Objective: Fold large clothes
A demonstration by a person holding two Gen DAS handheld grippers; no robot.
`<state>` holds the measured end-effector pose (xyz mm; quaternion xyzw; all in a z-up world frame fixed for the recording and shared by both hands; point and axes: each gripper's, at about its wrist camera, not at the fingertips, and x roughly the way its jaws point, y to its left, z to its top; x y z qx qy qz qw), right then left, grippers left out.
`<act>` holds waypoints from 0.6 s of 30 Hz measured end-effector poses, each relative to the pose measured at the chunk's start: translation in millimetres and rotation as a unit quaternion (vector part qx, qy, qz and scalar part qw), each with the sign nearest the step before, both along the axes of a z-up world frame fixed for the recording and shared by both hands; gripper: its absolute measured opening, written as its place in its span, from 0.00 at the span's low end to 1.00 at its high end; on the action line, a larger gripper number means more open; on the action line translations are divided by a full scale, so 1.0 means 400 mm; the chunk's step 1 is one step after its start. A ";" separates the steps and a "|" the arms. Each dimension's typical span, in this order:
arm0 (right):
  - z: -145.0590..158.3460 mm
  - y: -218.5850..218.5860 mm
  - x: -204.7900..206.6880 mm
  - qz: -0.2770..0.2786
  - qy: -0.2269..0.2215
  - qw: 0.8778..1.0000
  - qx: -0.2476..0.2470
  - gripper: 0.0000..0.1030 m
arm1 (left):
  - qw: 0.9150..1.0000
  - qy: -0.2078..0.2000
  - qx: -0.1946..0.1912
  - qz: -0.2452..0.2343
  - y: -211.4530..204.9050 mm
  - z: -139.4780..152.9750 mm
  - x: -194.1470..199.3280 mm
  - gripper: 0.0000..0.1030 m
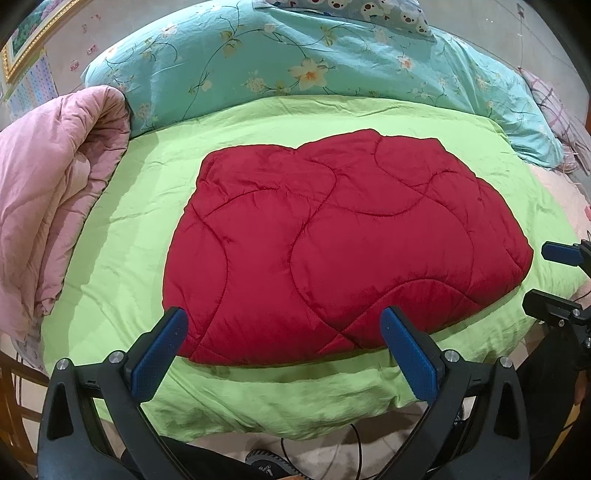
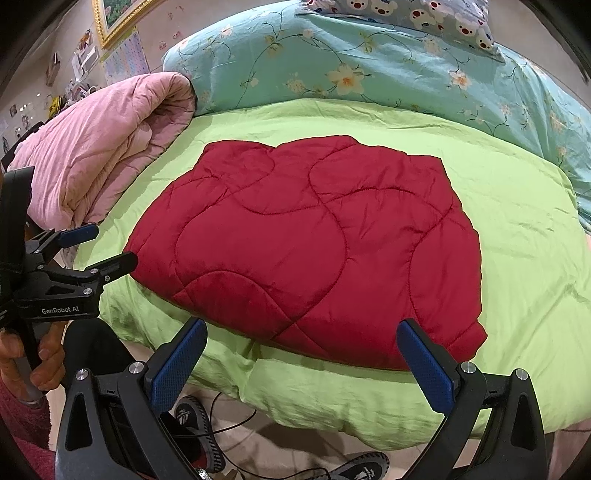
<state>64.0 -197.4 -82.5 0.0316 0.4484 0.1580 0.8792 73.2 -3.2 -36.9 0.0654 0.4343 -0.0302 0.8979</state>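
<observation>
One red quilt [image 1: 332,243] lies folded into a thick, puffy pad on the green sheet [image 1: 122,243] of the bed, near its front edge and roughly midway between the bed's left and right sides. Its satin-like face is stitched with curving lines that cross one another, and its near edge is a rounded fold; the far edge is uneven, with a shallow dip in the middle. In the right wrist view the quilt [image 2: 314,243] shows the same shape, its near right corner bulging out over the sheet [image 2: 517,236].

Two claws are in play. The left claw [image 1: 284,347] hovers above the bed's front edge, released, its two blue pads spread wide on either side of the quilt's near fold and gripping nothing. The right claw [image 2: 303,362] is likewise released and empty, above the front edge toward the quilt's right corner.

One pink quilt [image 1: 48,184] is bundled at the bed's left edge. One teal floral duvet [image 1: 295,66] is piled across the far side, with one bear-print pillow [image 1: 354,11] on top of it. Two dark shoes [image 2: 199,424] sit on the floor below the front edge.
</observation>
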 end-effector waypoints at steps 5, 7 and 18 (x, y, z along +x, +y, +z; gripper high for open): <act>0.004 0.002 0.001 0.000 -0.003 1.000 -0.001 1.00 | 1.000 -0.002 -0.001 0.000 0.001 0.001 0.002 1.00; 0.005 0.002 0.002 0.000 -0.003 1.000 0.000 1.00 | 1.000 -0.001 -0.001 0.000 0.001 0.001 0.002 1.00; 0.005 0.003 0.005 0.000 -0.002 1.000 -0.001 1.00 | 1.000 -0.002 -0.001 0.001 0.002 0.002 0.003 1.00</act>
